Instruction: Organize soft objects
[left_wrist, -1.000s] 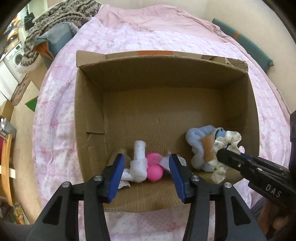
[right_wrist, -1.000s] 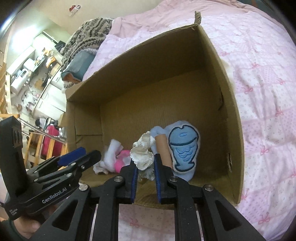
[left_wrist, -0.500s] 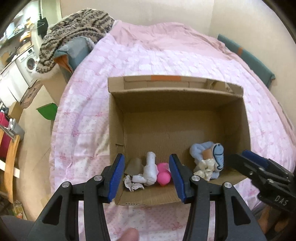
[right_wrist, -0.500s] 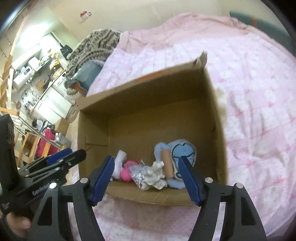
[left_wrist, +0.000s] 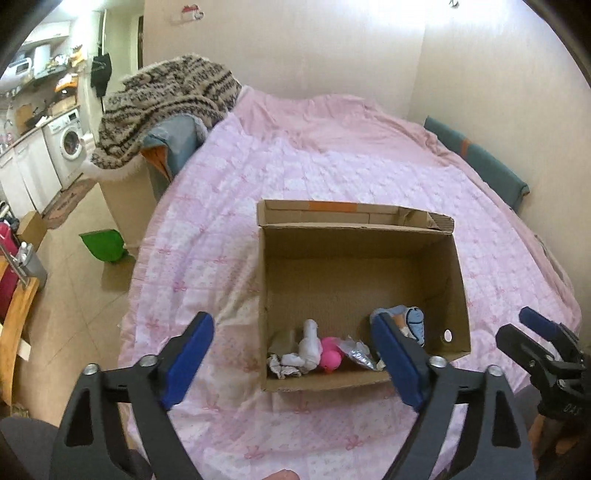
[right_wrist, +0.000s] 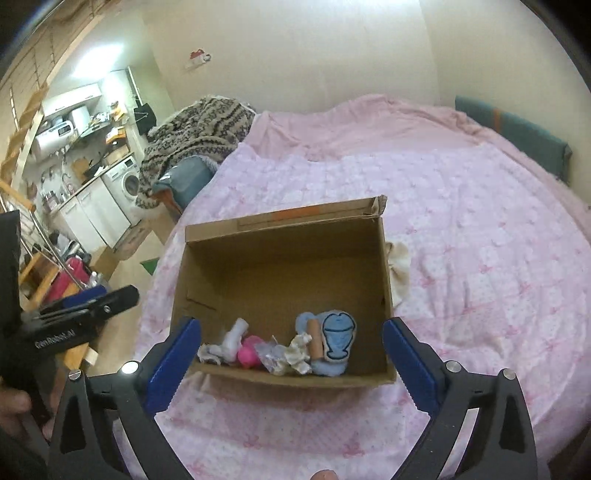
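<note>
Inside the cardboard box (right_wrist: 284, 280), the soft objects (right_wrist: 280, 347) lie grouped; both hand-held grippers, left (left_wrist: 295, 354) and right (right_wrist: 291, 362), have just opened, empty. One cloth-like item (right_wrist: 400, 269), apparently, remains outside.

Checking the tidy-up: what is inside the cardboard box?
In the cardboard box: white socks, a pink toy, a cream scrunchie, a blue fish plush. Anything beneath them is hidden.

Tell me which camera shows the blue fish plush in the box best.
The right wrist view. There the blue fish plush faces the camera unobstructed, its embroidered fish fully visible inside the cardboard box. In the left wrist view the left gripper's right finger covers most of it.
</note>
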